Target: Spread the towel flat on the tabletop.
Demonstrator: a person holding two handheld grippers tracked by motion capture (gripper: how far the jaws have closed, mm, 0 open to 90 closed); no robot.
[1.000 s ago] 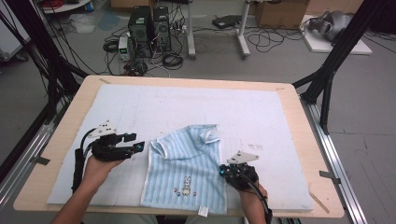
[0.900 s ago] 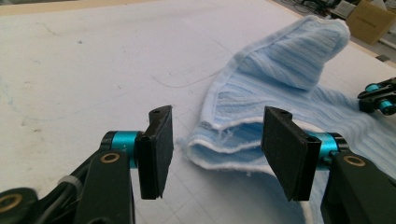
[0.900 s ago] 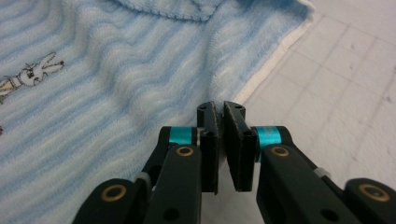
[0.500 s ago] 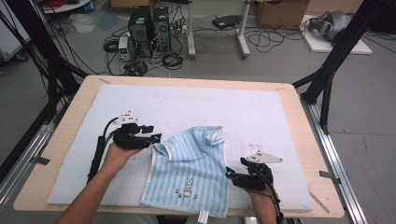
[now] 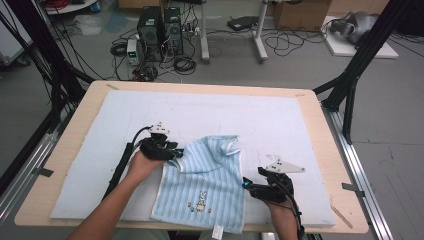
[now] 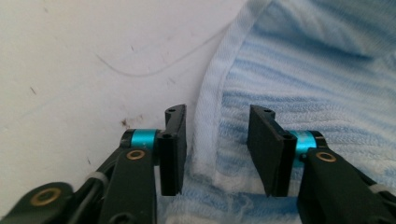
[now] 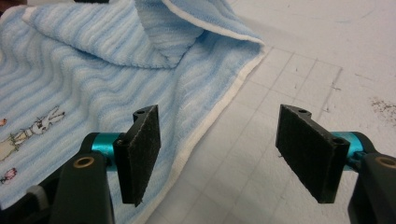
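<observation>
Since a second ago the left gripper (image 5: 176, 151) has moved in from the left side of the mat (image 5: 300, 125) to the towel's (image 5: 210, 180) upper left edge — its jaws, which have just been closing, stand apart with the white hem between them, not pinched. The right gripper (image 5: 248, 186) has let go of the towel's right edge and its jaws have opened wide — they stand just beside the hem. The blue striped towel lies at the mat's near middle, upper right corner folded over.
</observation>
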